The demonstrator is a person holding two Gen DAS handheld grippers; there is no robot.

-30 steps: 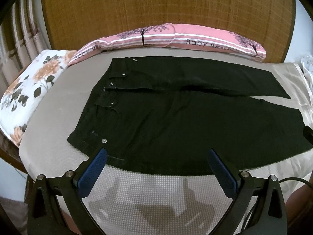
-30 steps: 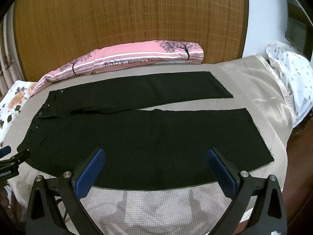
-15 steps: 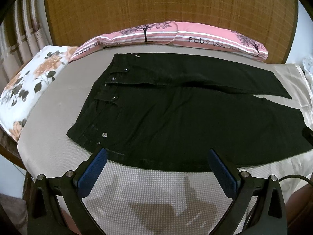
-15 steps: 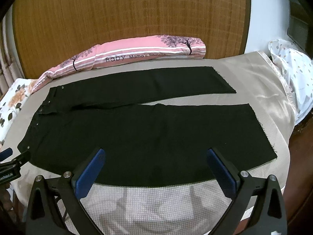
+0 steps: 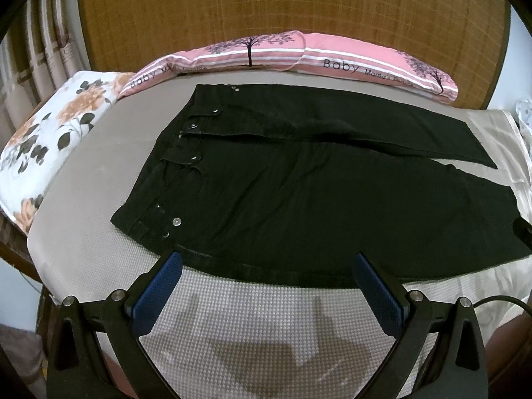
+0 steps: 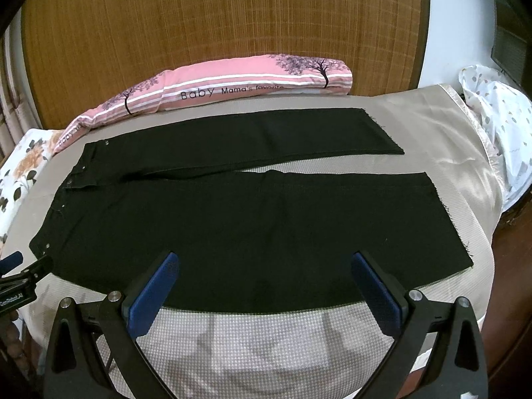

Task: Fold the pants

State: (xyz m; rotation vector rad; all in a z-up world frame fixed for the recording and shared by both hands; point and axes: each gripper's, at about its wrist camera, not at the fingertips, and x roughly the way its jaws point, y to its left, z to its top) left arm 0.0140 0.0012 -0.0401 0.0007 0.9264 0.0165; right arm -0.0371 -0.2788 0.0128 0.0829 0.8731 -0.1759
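Black pants (image 5: 299, 196) lie flat on the bed, waistband to the left, both legs stretched to the right with a narrow gap between them. They also show in the right wrist view (image 6: 249, 219). My left gripper (image 5: 266, 262) is open and empty, hovering over the near edge of the pants by the waist. My right gripper (image 6: 264, 262) is open and empty over the near edge of the near leg. The left gripper's tip (image 6: 13, 261) shows at the left edge of the right wrist view.
A beige bed cover (image 5: 249, 326) lies under the pants. A pink striped pillow (image 5: 299, 56) runs along the wooden headboard (image 6: 216, 16). A floral pillow (image 5: 50, 139) sits at the left, a white spotted cloth (image 6: 498, 113) at the right.
Both grippers have shifted slightly back and up, so the pants sit a bit lower and farther in view. The pants have not moved. Both grippers stay open.
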